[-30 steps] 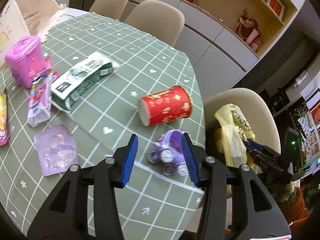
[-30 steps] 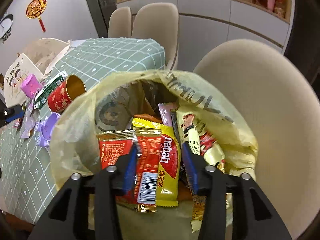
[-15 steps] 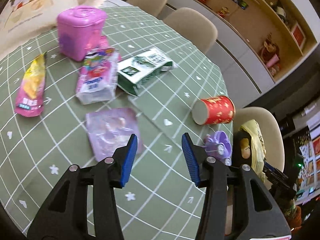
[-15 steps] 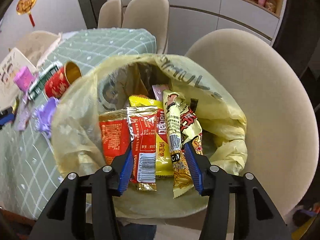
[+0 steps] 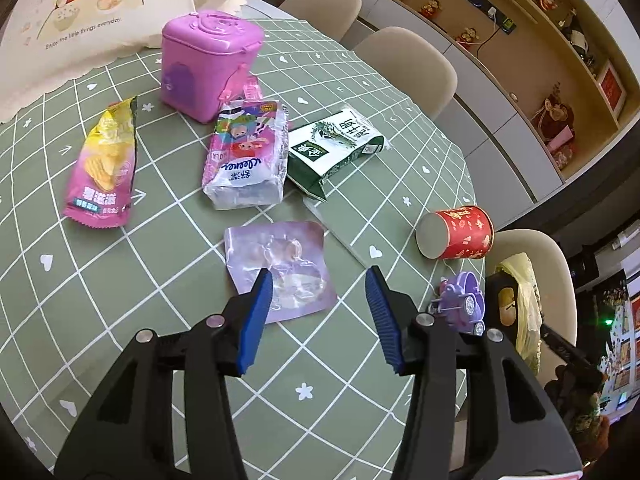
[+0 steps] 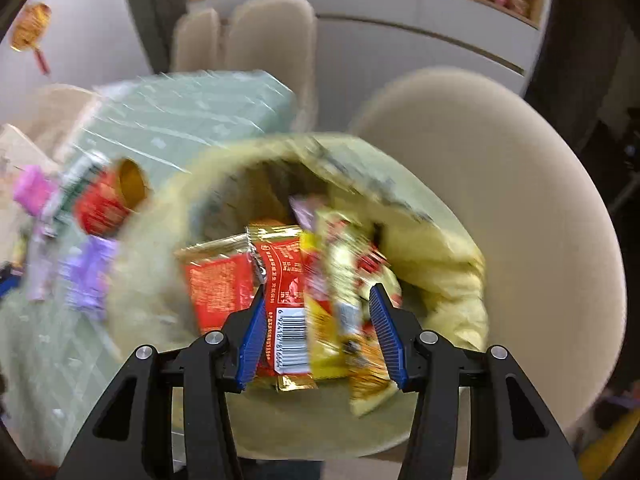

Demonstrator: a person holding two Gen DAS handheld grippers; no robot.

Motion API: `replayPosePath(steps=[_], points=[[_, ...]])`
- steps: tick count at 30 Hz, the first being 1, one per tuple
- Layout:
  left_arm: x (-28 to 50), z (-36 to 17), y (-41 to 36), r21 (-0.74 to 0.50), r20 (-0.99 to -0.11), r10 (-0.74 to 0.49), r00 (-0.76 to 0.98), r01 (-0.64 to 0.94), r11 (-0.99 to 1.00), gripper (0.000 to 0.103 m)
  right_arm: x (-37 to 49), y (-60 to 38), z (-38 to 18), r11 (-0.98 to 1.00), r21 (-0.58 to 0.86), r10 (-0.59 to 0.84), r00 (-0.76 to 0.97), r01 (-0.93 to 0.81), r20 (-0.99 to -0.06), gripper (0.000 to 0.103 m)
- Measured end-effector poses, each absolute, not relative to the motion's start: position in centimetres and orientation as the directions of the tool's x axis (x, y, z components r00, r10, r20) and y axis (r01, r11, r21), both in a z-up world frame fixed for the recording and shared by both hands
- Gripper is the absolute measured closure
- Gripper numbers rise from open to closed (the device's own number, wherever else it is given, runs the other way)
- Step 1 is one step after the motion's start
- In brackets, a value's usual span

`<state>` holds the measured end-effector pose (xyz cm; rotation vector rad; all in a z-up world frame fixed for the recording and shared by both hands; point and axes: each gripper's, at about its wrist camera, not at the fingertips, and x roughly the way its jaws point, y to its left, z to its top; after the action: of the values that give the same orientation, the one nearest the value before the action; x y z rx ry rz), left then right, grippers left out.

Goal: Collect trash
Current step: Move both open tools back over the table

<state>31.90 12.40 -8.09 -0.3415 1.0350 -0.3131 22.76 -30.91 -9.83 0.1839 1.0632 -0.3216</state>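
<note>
My left gripper (image 5: 319, 280) is open just above the green checked tablecloth (image 5: 160, 320), its left finger over a flat clear purple wrapper (image 5: 280, 264). Beyond lie a pink chip packet (image 5: 102, 172), a tissue pack (image 5: 248, 156), a green carton (image 5: 334, 148) and a red paper cup (image 5: 460, 232) on its side. My right gripper (image 6: 318, 292) is shut on a bundle of snack wrappers (image 6: 292, 320) over the open yellow trash bag (image 6: 440, 248), which sits on a beige chair (image 6: 520, 200). The right wrist view is blurred.
A pink toy box (image 5: 204, 64) stands at the back of the table and a purple toy car (image 5: 460, 300) sits near its right edge. The yellow bag (image 5: 524, 292) shows beyond that edge. More beige chairs (image 5: 404, 60) ring the table; cabinets line the wall.
My left gripper swung left from the purple toy and red cup to the clear purple wrapper. The snack wrappers stayed between the right jaws while the bag shifted slightly behind them.
</note>
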Motion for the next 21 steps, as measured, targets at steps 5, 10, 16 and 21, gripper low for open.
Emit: replayPosePath(steps=[5, 10, 16, 21], points=[[31.8, -8.3, 11.1, -0.419, -0.783, -0.422, 0.457, 0.116, 0.901, 0.057, 21.0, -31.1, -9.7, 0.939, 0.175, 0.006, 0.494, 0.297, -0.869, 0.055], [31.9, -8.0, 8.4, -0.417, -0.782, -0.448, 0.434, 0.17, 0.893, 0.057, 20.0, -31.3, -7.5, 0.915, 0.305, 0.089, 0.603, 0.265, -0.792, 0.055], [31.6, -7.3, 6.2, -0.406, -0.78, -0.466, 0.417, 0.23, 0.885, 0.056, 19.8, -32.4, -5.9, 0.886, 0.361, 0.096, 0.648, 0.289, -0.755, 0.055], [31.7, -7.2, 5.2, -0.4, -0.784, -0.467, 0.409, 0.242, 0.884, 0.056, 22.5, -31.3, -8.5, 0.944, 0.0, -0.172, 0.494, 0.329, -0.852, 0.055]])
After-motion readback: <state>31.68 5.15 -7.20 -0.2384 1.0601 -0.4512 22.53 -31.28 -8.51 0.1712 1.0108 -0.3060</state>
